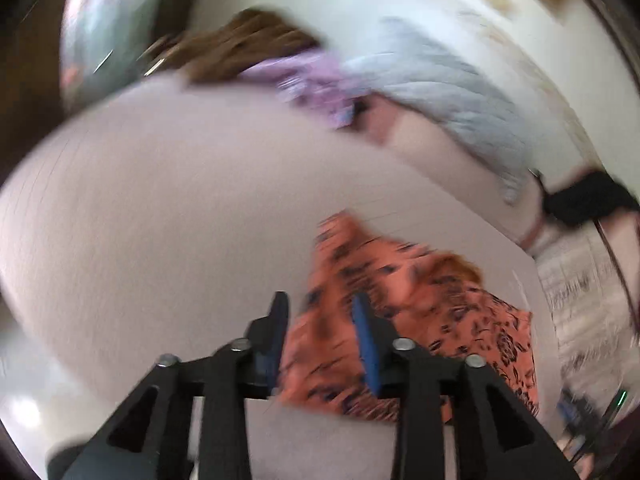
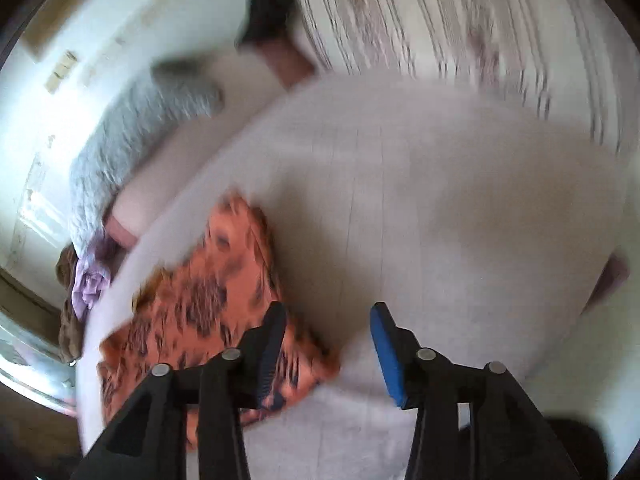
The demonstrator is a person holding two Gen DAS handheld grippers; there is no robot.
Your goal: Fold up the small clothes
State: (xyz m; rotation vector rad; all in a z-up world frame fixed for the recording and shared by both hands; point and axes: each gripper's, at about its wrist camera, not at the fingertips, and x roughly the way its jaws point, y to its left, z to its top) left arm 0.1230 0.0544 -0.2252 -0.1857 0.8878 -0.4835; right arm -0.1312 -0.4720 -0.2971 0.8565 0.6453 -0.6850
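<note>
Both views are smeared by motion blur, so fine detail is lost.

In the left wrist view the left gripper point(image 1: 320, 312) sits at 6 o'clock with its jaws parted, a gap showing between the blue pads. Through that gap and off toward 4 o'clock lies the orange patterned garment point(image 1: 420, 320), a small piece with dark blotchy print, spread loosely on the pale surface point(image 1: 160, 200). Whether the pads touch the cloth cannot be told; nothing is pinched between them.

At 12 o'clock, well apart from the orange piece, a heap of other clothes lies along the far edge of the surface: a brown item point(image 1: 240, 48), a lilac item point(image 1: 312, 84) just beside it, and a grey knitted item point(image 1: 448, 92) running toward 2 o'clock. A black object point(image 1: 588, 196) sits at 3 o'clock near the surface's edge.

In the right wrist view the right gripper point(image 2: 328, 328) is at 6 o'clock with its jaws wide apart and holding nothing. Its left finger overlaps the orange garment, which lies from 7 to 9 o'clock; its right blue pad is over bare surface. The grey knit reaches toward 10 o'clock, with the lilac and brown pieces bunched at 9 o'clock. A striped fabric point(image 2: 460, 20) fills 1 o'clock.

No container is clearly visible in either view.
</note>
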